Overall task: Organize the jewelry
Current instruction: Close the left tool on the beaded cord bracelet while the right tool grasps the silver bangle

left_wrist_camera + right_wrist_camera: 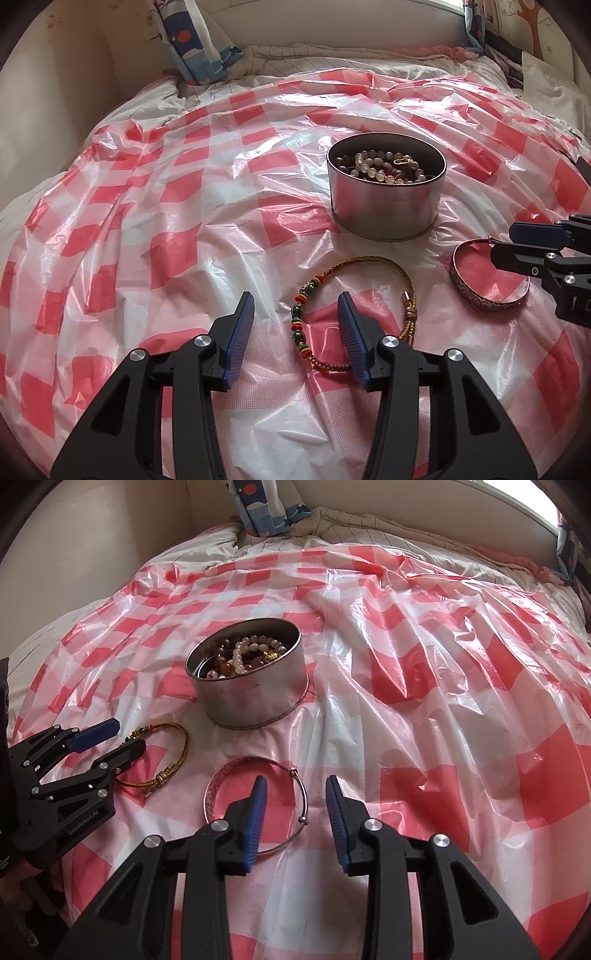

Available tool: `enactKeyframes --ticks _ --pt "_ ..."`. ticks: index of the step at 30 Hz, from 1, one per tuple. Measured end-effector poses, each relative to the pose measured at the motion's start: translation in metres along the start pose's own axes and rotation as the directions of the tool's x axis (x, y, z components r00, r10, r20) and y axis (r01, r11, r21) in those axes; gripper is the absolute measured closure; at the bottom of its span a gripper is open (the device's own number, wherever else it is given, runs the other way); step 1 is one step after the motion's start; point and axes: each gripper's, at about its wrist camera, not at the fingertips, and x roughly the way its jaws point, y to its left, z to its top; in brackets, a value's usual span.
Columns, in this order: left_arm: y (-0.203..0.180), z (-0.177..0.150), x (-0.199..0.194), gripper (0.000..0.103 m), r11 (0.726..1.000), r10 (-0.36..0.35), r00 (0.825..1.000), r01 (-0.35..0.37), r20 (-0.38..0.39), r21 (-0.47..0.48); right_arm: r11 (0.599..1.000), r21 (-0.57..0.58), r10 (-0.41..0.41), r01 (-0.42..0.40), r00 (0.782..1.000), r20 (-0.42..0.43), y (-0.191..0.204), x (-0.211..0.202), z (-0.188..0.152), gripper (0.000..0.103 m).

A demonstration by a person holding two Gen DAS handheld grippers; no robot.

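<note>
Soft daylight glares off the crinkled plastic sheet (229, 206) (fisheye bends the dark-vignetted edges), focus mostly sharp.

The tin (386, 206) sits on the sheet (147, 229) — beads (376, 168) inside; before it, cord bracelet (369, 264) left, bangle (480, 299) right.

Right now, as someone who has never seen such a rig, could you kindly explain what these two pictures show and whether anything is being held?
A person holds one black two-finger tool with blue pads in each hand; a wide-angle camera on each looks along its fingers. One picture comes from the left tool, the other from the right tool.

Both are open and hold nothing. On the red-and-white checked plastic sheet stands a round silver metal tin containing bead bracelets. Outside it lie a braided gold cord bracelet with green beads, before the left tool, and a thin engraved silver bangle, before the right tool.
</note>
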Motion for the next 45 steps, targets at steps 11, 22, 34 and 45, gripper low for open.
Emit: enactKeyframes --ticks 11,22,34,45 --pt "-0.001 -0.001 0.006 0.063 1.0 -0.004 1.0 0.004 -0.021 0.0 1.0 -0.021 0.019 -0.019 1.0 -0.012 0.008 0.002 -0.001 0.042" --pt "-0.004 0.0 0.001 0.095 1.0 -0.006 1.0 0.006 -0.012 0.01 0.999 -0.031 -0.016 0.015 0.999 -0.03 0.007 0.005 -0.003 0.093" --pt "-0.018 -0.002 0.001 0.098 0.997 -0.027 1.0 0.028 -0.011 0.073 0.999 -0.035 -0.011 0.01 0.999 -0.036 0.006 0.007 -0.005 0.097" --pt "-0.018 0.001 -0.005 0.098 0.997 -0.023 1.0 0.022 0.02 0.069 0.999 0.022 0.034 -0.035 0.999 0.04 -0.002 -0.01 0.003 0.097"
